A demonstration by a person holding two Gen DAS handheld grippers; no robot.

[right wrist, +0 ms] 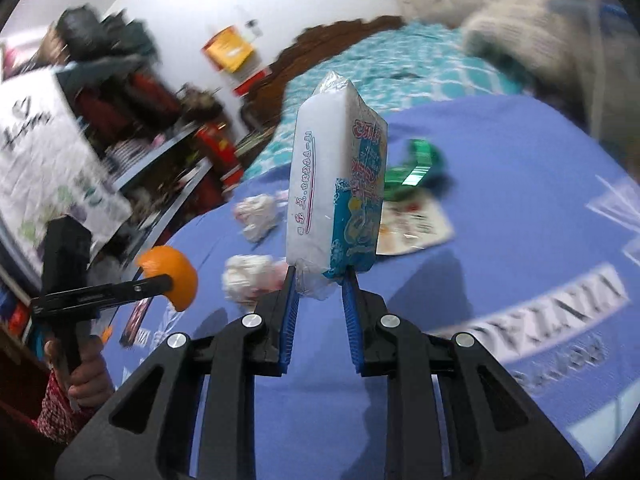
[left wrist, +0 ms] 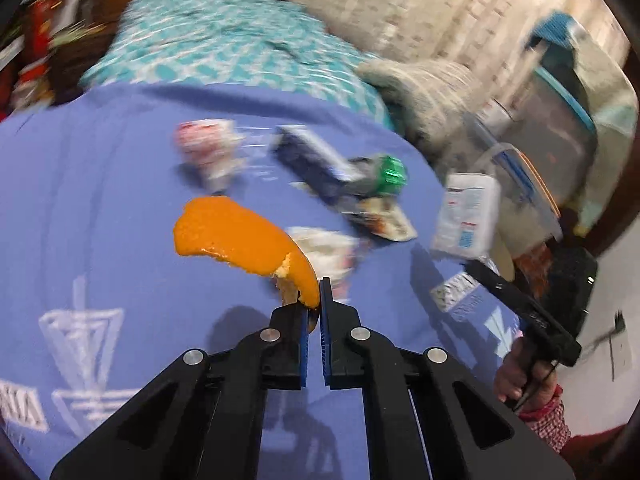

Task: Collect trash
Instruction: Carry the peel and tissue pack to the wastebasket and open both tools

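My left gripper (left wrist: 314, 296) is shut on the edge of an orange peel (left wrist: 240, 236), lifted above the blue-violet cloth (left wrist: 100, 200). In the right wrist view the same peel (right wrist: 176, 272) hangs from the left gripper (right wrist: 166, 280). My right gripper (right wrist: 320, 276) is shut on the lower end of a white and blue plastic packet (right wrist: 336, 184), held upright over the cloth (right wrist: 500, 200). On the cloth lie crumpled paper balls (right wrist: 248, 280), a green foil wrapper (right wrist: 416, 168), a flat printed wrapper (right wrist: 412, 224) and a dark blue wrapper (left wrist: 312, 164).
Beyond the cloth are a teal patterned bedspread (left wrist: 224, 36) and a knitted pillow (left wrist: 424, 84). A clear storage bin with a blue lid (left wrist: 560, 120) stands at the right. Cluttered shelves (right wrist: 132, 128) line the left side in the right wrist view.
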